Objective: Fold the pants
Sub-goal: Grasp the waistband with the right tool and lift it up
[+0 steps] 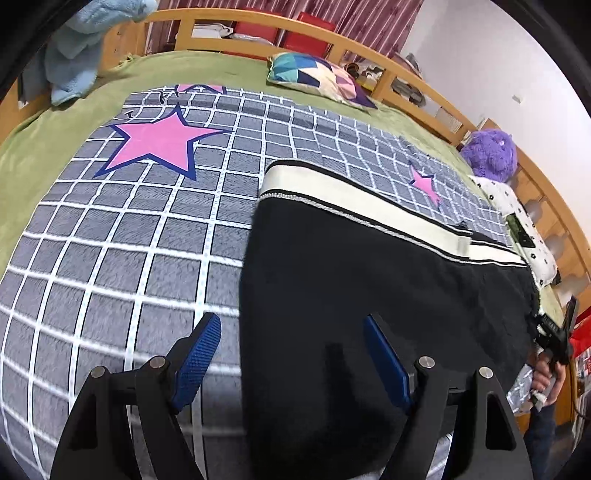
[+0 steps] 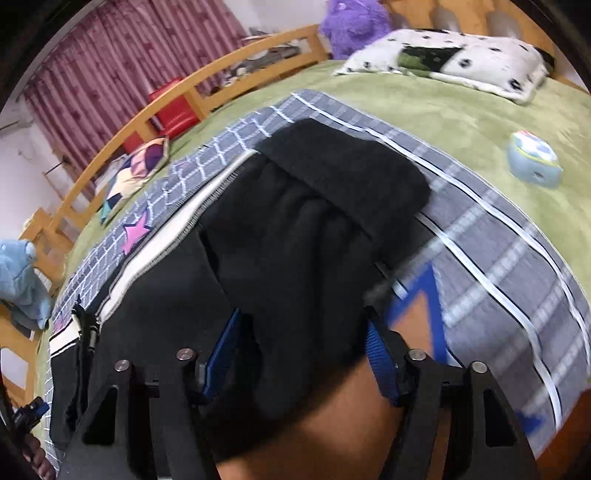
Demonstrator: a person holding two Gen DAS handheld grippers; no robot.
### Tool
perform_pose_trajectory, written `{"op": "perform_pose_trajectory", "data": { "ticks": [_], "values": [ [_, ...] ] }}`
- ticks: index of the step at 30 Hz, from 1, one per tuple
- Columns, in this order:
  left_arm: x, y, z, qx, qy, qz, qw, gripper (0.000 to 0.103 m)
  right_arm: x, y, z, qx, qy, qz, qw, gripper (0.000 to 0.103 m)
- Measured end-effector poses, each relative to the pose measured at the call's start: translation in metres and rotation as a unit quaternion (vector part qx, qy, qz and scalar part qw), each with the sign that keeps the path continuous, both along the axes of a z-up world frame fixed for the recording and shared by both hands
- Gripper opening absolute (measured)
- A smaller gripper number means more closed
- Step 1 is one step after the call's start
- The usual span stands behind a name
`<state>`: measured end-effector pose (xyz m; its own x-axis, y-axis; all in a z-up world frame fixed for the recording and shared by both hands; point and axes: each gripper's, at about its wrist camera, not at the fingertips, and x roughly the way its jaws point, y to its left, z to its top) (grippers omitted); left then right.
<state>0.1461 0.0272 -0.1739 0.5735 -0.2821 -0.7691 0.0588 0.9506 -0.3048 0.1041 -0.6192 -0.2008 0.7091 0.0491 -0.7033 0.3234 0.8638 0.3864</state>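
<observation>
Your left claw (image 1: 291,354) is wide, over the left edge of the soft black pants with a cream side stripe (image 1: 369,266). They stretch rightward toward your right claw (image 2: 301,350), also wide, over the far end.

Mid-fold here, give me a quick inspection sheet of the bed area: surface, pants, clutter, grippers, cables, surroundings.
Surface: green bedspread with a grey grid blanket bearing pink stars laid over it.
Job's things: black pants with a cream side stripe lie on the blanket; in the right wrist view they look bunched and partly folded over.
Clutter: patchwork cushion, spotted pillow, purple plush toy, blue plush, small light-blue case.
Grippers: left gripper open over the pants' edge; right gripper open, pants cloth between its fingers.
Cables: nothing seen.
Surroundings: wooden bed rail, red curtain.
</observation>
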Motion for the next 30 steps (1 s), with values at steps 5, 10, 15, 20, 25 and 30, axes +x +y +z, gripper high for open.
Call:
{"op": "perform_pose_trajectory", "data": {
  "ticks": [5,10,15,20,25,30],
  "values": [
    [0.021,0.011,-0.022,-0.047,0.027,-0.008,0.9985,0.075,0.022,-0.006,-0.004,0.031,0.005,0.004,1.0,0.046],
    [0.036,0.001,-0.025,-0.066,0.016,-0.023,0.9974,0.075,0.023,-0.004,-0.007,0.038,-0.002,0.014,0.999,0.053],
    [0.051,-0.012,-0.02,-0.059,0.016,-0.013,0.9981,0.013,0.015,0.003,0.012,0.009,0.004,-0.008,1.0,0.016],
    [0.051,0.008,0.018,-0.117,-0.009,-0.021,0.9929,0.01,0.009,0.035,0.071,-0.039,-0.035,-0.004,0.999,0.012],
    [0.052,0.031,0.061,-0.119,-0.05,-0.037,0.9909,0.01,0.02,0.085,0.145,-0.072,-0.096,0.02,0.993,0.012],
    [0.046,0.09,0.096,-0.071,-0.081,0.014,0.994,0.01,0.031,0.138,0.185,-0.036,-0.155,0.083,0.984,0.012]
  ]
}}
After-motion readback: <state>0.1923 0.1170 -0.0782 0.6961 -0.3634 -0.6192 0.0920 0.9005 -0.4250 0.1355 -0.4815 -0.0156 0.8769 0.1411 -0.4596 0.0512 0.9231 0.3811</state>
